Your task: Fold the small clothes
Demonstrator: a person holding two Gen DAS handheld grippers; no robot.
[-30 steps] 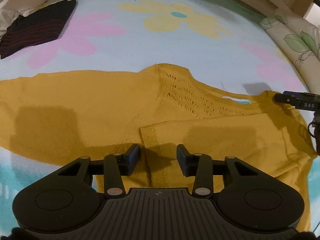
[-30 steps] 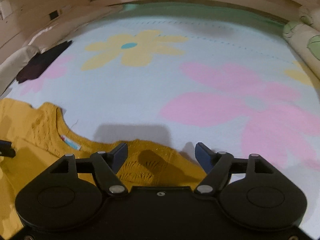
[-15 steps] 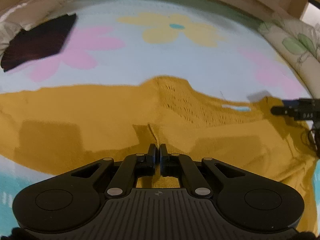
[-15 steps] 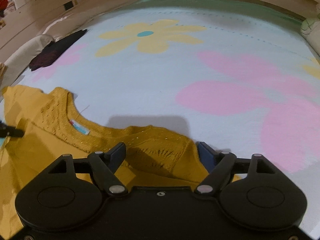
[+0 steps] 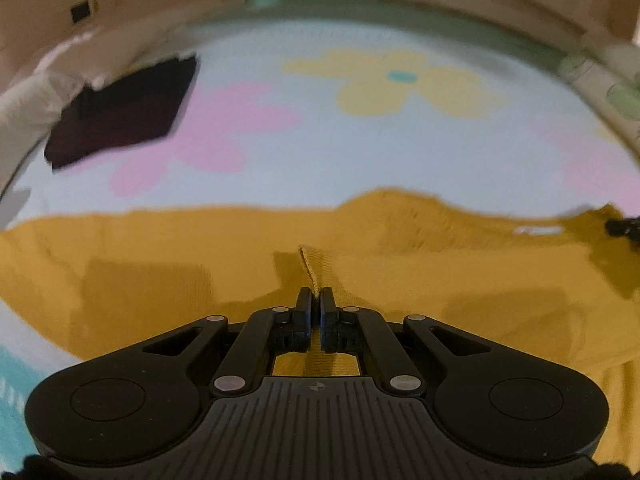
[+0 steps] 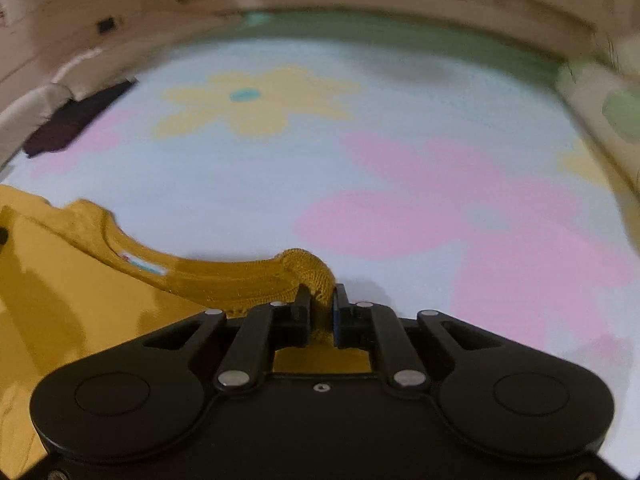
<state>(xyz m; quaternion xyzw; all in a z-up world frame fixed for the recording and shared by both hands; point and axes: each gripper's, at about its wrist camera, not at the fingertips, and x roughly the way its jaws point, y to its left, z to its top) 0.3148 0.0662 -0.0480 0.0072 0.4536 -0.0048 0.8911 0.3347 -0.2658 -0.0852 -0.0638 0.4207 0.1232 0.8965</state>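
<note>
Both tongs now pinch the yellow sweater (image 5: 168, 264) lying on the flowered bed (image 5: 320, 160), left tongs (image 5: 316, 300) on a sleeve cuff, right tongs (image 6: 320, 300) having just closed on its shoulder, so a fold toward twelve o'clock, toward the dark folded garment (image 5: 120, 116), seems ready.

The left gripper (image 5: 316, 300) sits at six o'clock, its jaws pinched together on a raised fold of the mustard sweater (image 5: 160, 264), which spreads from nine to three o'clock over the flowered blanket (image 5: 320, 152). A dark folded garment (image 5: 124, 112) lies at ten o'clock. At three o'clock a black gripper tip (image 5: 624, 226) touches the sweater's edge.
</note>
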